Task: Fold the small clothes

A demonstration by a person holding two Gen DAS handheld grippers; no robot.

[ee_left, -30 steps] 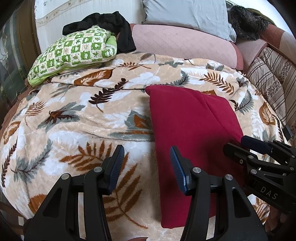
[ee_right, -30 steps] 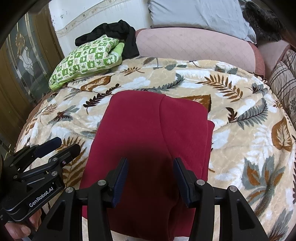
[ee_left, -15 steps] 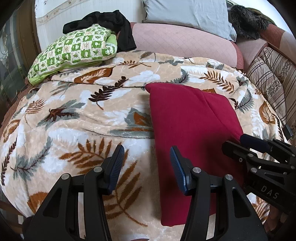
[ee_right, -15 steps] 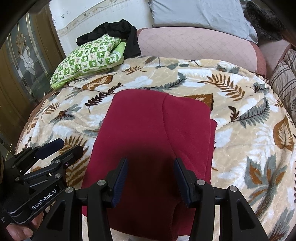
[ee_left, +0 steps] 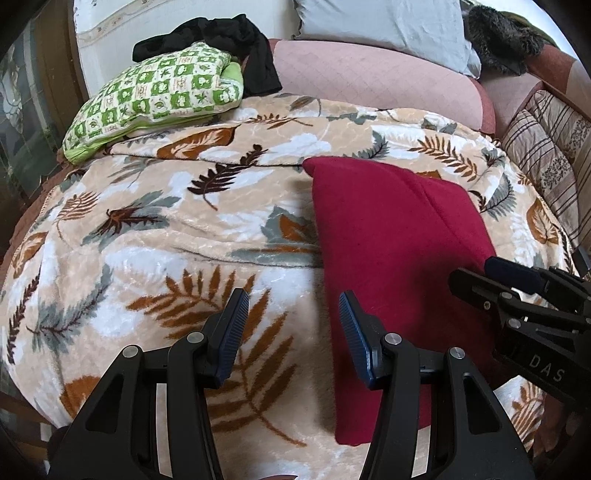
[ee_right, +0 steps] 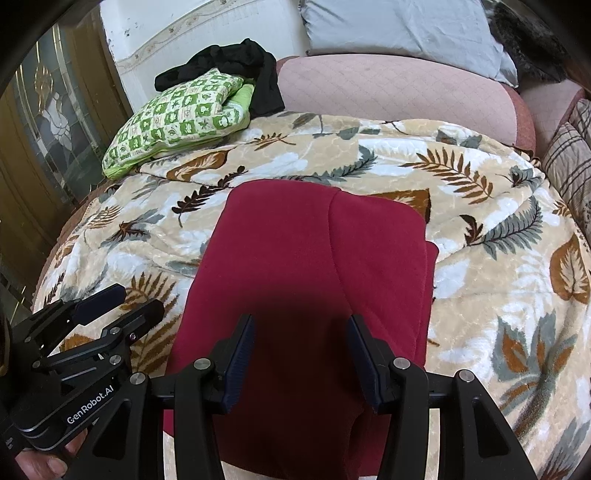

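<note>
A dark red garment (ee_left: 391, 236) (ee_right: 306, 266) lies folded into a long rectangle on the leaf-patterned blanket (ee_left: 155, 236) (ee_right: 491, 229). My left gripper (ee_left: 293, 325) hovers open above the blanket, just left of the garment's near left edge, with nothing between its blue pads. My right gripper (ee_right: 300, 350) hovers open over the garment's near end, also holding nothing. Each gripper shows in the other's view: the right gripper (ee_left: 491, 273) at the right edge, the left gripper (ee_right: 122, 299) at lower left, held by a hand (ee_right: 40, 461).
A green checked folded cloth (ee_left: 159, 96) (ee_right: 184, 118) and a black garment (ee_left: 229, 40) (ee_right: 236, 62) lie at the far left. A pink bolster (ee_left: 376, 81) and grey pillow (ee_left: 384, 26) line the back. Striped cushions (ee_left: 543, 147) stand at right, a glass door (ee_right: 48, 122) at left.
</note>
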